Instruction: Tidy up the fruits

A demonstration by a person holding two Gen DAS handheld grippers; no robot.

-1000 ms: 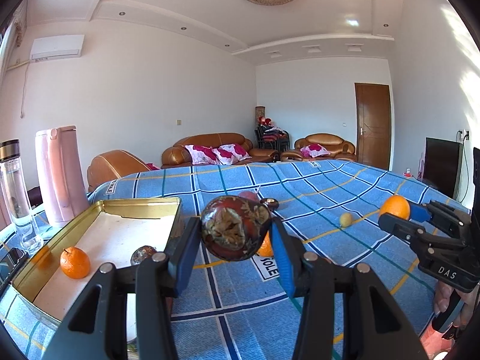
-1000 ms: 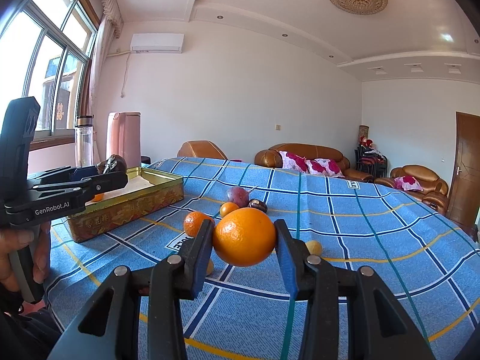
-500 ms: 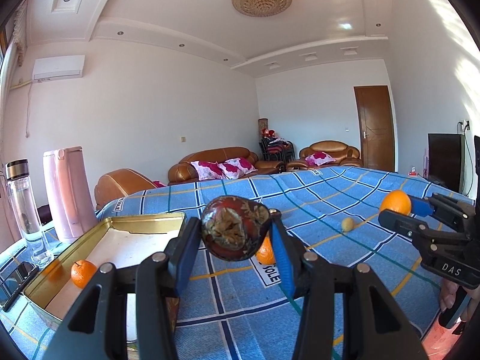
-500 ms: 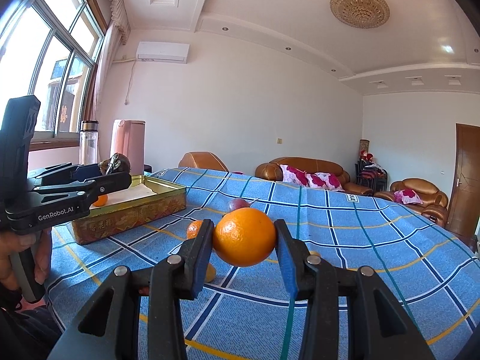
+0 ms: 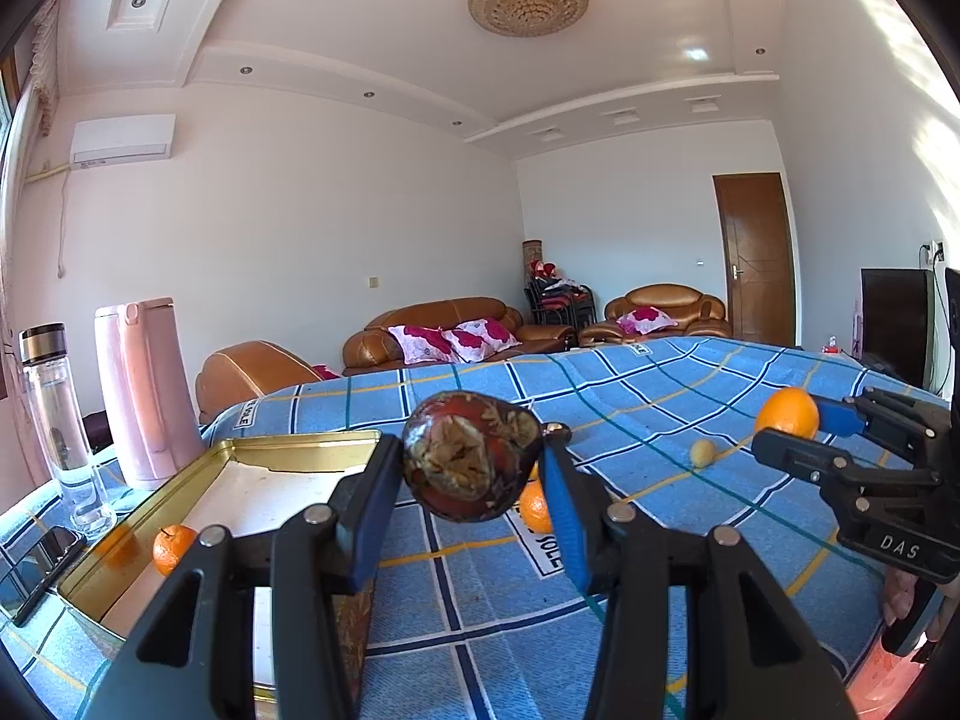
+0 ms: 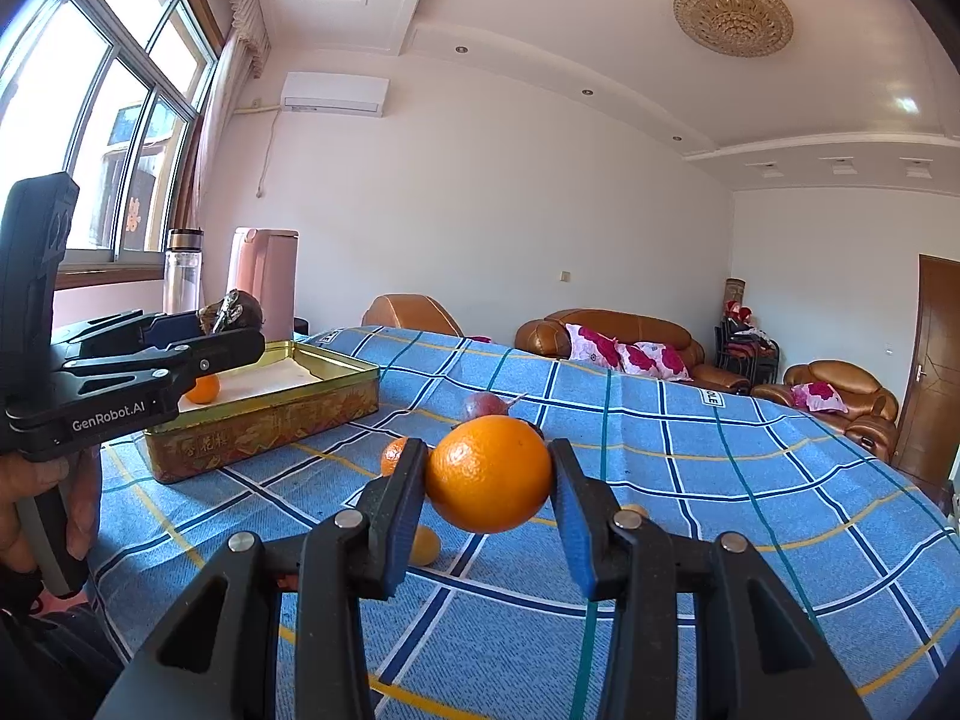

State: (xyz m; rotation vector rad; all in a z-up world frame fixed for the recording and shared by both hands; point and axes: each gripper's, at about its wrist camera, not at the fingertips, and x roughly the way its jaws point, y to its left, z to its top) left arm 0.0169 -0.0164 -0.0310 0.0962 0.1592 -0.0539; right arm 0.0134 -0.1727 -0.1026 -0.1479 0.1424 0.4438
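Observation:
My left gripper (image 5: pixel 471 468) is shut on a dark brown-red fruit (image 5: pixel 471 465) and holds it above the near right corner of the gold tin tray (image 5: pixel 300 441). A small orange (image 5: pixel 173 548) lies in the tray. My right gripper (image 6: pixel 489 474) is shut on a large orange (image 6: pixel 489 473), held above the blue checked cloth (image 6: pixel 690 480). The right gripper also shows in the left wrist view (image 5: pixel 786 420). Loose on the cloth are a small orange (image 6: pixel 393 455), a purple fruit (image 6: pixel 485 405) and a small yellow fruit (image 6: pixel 423 543).
A pink jug (image 5: pixel 147 387) and a clear bottle (image 5: pixel 57 420) stand behind the tray at the left. A phone (image 5: pixel 36 564) lies at the left edge. Sofas (image 5: pixel 456 330) stand beyond the table.
Both grippers have risen and tilted up a little with their fruits still held. The table and tray sit lower in both views.

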